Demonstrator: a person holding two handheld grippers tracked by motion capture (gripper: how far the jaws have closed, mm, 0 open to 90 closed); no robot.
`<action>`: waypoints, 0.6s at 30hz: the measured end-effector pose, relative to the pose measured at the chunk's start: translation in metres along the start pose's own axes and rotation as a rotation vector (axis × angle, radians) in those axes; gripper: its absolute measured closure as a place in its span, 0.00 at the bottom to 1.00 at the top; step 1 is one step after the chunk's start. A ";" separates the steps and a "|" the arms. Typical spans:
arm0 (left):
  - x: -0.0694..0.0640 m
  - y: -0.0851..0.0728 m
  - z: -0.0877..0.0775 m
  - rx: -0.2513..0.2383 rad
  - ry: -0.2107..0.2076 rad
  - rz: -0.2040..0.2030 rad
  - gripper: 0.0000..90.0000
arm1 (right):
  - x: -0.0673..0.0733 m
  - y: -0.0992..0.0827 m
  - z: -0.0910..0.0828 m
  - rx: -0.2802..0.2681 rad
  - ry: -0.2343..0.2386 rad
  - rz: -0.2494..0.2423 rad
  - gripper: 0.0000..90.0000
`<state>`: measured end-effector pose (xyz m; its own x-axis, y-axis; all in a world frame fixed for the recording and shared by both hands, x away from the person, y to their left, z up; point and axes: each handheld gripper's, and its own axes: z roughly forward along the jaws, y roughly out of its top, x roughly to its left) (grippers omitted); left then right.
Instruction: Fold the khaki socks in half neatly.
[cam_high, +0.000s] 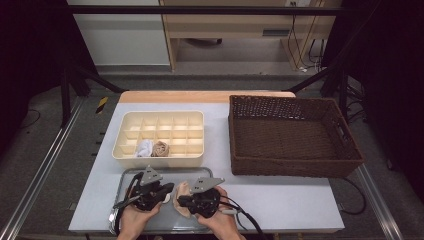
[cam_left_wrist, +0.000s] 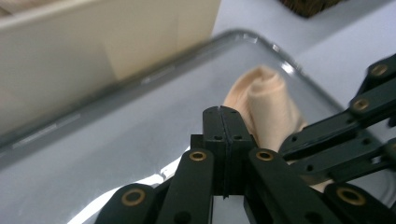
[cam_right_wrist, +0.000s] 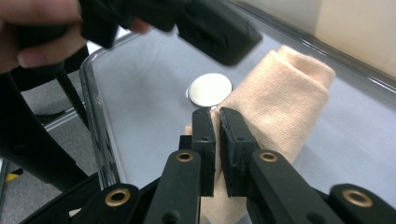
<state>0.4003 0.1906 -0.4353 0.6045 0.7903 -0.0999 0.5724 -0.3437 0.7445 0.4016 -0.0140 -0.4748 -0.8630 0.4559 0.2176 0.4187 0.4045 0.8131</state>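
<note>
A peach sock (cam_high: 182, 189) lies in the metal tray (cam_high: 125, 175) at the table's front edge. My right gripper (cam_high: 181, 201) is shut on the sock's near edge; in the right gripper view the fabric (cam_right_wrist: 280, 88) sits pinched between the two jaws of that gripper (cam_right_wrist: 217, 114). My left gripper (cam_high: 167, 189) hovers just left of the sock with its jaws pressed together and nothing in them (cam_left_wrist: 222, 112). Behind its tips the sock (cam_left_wrist: 266, 98) bulges up from the tray floor (cam_left_wrist: 140, 140).
A cream compartment box (cam_high: 157, 161) stands behind the tray, with a white rolled sock (cam_high: 145, 147) and a brown one (cam_high: 160, 148) in its front cells. A dark wicker basket (cam_high: 295, 167) stands to the right. A small white disc (cam_right_wrist: 210, 88) lies in the tray.
</note>
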 end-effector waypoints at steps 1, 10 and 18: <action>0.000 0.001 -0.002 -0.016 -0.001 0.002 0.98 | 0.000 -0.001 0.001 -0.002 -0.001 -0.002 0.95; -0.011 0.013 -0.005 -0.100 -0.047 0.059 0.86 | 0.002 -0.001 0.003 -0.007 -0.009 -0.012 0.95; -0.013 0.008 0.018 0.009 0.008 0.120 0.70 | 0.004 -0.001 0.001 -0.005 -0.009 -0.025 0.95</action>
<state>0.4072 0.1688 -0.4396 0.6647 0.7471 -0.0058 0.5016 -0.4405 0.7446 0.3977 -0.0121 -0.4750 -0.8704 0.4530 0.1927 0.3961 0.4120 0.8206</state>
